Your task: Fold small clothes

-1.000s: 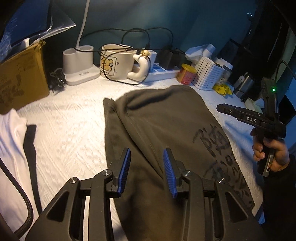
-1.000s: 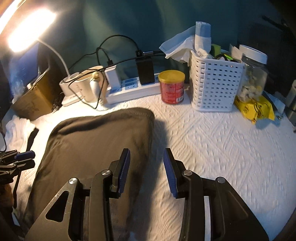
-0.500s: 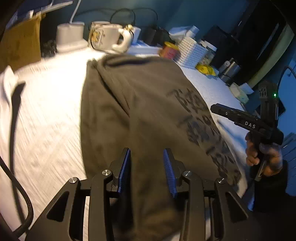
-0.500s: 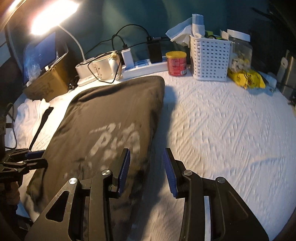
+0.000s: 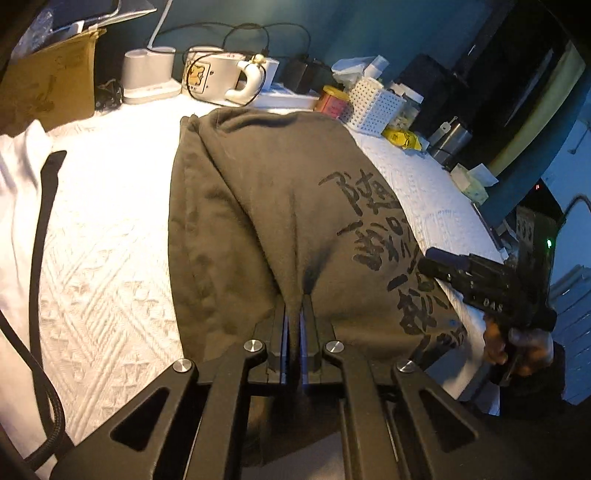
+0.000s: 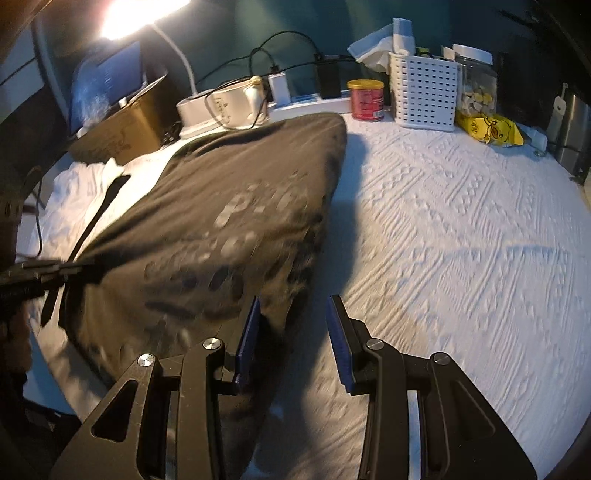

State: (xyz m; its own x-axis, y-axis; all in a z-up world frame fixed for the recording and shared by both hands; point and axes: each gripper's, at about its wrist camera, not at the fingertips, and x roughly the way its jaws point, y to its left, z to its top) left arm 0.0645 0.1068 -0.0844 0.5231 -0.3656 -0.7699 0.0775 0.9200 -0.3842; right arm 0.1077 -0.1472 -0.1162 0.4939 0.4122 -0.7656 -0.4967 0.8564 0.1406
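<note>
A: Left wrist view first. Left gripper (image 5: pixel 294 310) just closed, jaws pinched together on a ridge of the dark olive garment (image 5: pixel 266 206) at its near edge; cloth puckered into creases right at the fingertips. Garment spread lengthwise over the white textured cover (image 5: pixel 107 236), black printed characters (image 5: pixel 391 251) down its right side.

B: And around it?

A: White cloth with a black strap (image 5: pixel 44 206) at far left. Along the back: cardboard box (image 5: pixel 48 88), white lamp base (image 5: pixel 147 77), mug (image 5: pixel 218 79), red tin (image 5: pixel 332 103), white perforated basket (image 5: pixel 376 105). At right, right gripper (image 5: pixel 443 264) seen from the side, held in a hand (image 5: pixel 517 347), tips just over the garment's right edge.

B: Right wrist view?

A: Right gripper (image 6: pixel 293 332) with jaws standing apart, blue pads clear; garment's right edge (image 6: pixel 295 266) lying just ahead of and below the left finger, nothing pressed between the pads. Garment (image 6: pixel 221 206) somewhat blurred, print showing pale under glare. Left gripper (image 6: pixel 79 269) at far left, tips buried in the cloth's edge there.

B: Background?

A: Lit lamp (image 6: pixel 144 14) upper left, power strip (image 6: pixel 310 101), red tin (image 6: pixel 365 99), basket (image 6: pixel 424 92), glass jar (image 6: pixel 476 85), yellow packet (image 6: pixel 487 129) along the back of the cover (image 6: pixel 461 229).
</note>
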